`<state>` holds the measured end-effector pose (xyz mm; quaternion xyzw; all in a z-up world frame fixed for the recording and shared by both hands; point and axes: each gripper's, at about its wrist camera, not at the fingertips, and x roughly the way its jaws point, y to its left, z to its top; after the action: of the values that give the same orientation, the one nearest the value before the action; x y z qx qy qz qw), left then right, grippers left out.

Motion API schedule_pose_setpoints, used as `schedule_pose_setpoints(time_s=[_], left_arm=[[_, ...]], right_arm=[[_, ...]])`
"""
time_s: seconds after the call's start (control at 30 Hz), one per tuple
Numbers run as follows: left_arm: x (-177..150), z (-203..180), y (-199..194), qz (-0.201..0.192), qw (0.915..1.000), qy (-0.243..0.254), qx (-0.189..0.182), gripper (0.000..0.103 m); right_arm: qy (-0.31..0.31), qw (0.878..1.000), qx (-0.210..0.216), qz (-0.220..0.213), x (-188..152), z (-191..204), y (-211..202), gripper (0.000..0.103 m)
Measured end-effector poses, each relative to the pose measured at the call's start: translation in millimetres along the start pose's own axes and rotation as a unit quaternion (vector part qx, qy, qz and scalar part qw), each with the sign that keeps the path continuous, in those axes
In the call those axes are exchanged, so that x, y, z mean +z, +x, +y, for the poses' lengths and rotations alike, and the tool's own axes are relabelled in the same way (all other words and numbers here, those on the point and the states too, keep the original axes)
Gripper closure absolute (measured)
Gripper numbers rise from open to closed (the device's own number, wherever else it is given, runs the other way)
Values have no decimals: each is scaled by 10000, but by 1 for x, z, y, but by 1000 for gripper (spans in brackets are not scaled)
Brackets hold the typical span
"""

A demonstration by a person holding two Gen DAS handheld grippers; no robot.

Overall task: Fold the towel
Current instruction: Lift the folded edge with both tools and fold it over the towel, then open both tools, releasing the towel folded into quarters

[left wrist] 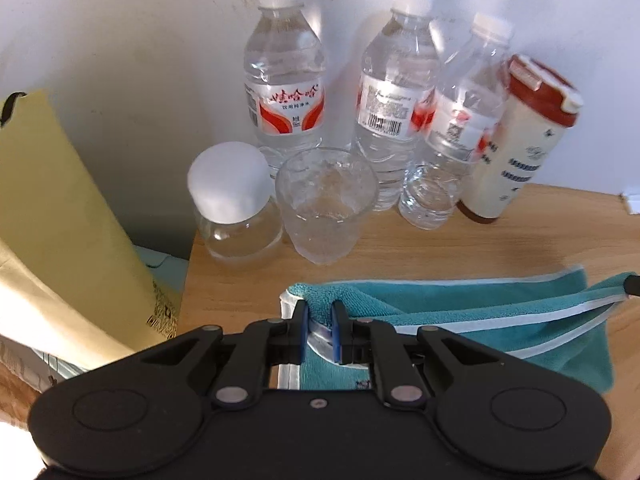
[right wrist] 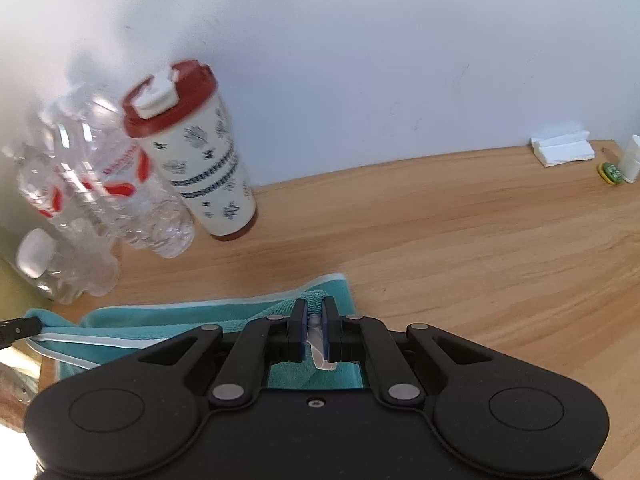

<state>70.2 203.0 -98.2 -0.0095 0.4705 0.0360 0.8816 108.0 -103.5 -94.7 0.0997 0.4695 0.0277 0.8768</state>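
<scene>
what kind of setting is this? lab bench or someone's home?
Likely a home or dorm desk, not a lab: a wooden tabletop against a plain white wall, with water bottles, a drinking glass, a lidded tumbler and folded tissues.

red 娃哈哈 on water bottle label [left wrist: 285, 108], barcode on 2nd bottle [left wrist: 384, 122], digits unreadable

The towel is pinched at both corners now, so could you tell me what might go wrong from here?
1. The glass and water bottles stand just beyond the towel; a forward sweep of the fold might topple them.
2. The left gripper and right gripper each hold only the white hem, so a corner could slip free.
3. The lifted edge sags between them, so the fold may land uneven.
</scene>
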Motion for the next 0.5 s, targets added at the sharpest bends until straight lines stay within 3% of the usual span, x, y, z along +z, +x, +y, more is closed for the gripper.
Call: schedule_pose_setpoints(time_s=[0.2,0.27,0.3,0.33,0.5], left_arm=[[6,-2,29,49,9997,-114,227,84],[7,-3,35,92,9993,-63,346,70],[7,-2,35,72,9992,-48,402,60],[6,-2,31,36,9993,-19,379,58],[-3,6,14,-91,9991,80,414,46]], right_arm=[[-52,9998,-180,70,7,2,34,93],[-161,9993,-328,64,9,5,43,81],[-247,9987,-451,34,10,7,46,68],[-330,9979,-565,-30,11,8,46,61],[-502,9969,-543,-265,5,-1,21,56]])
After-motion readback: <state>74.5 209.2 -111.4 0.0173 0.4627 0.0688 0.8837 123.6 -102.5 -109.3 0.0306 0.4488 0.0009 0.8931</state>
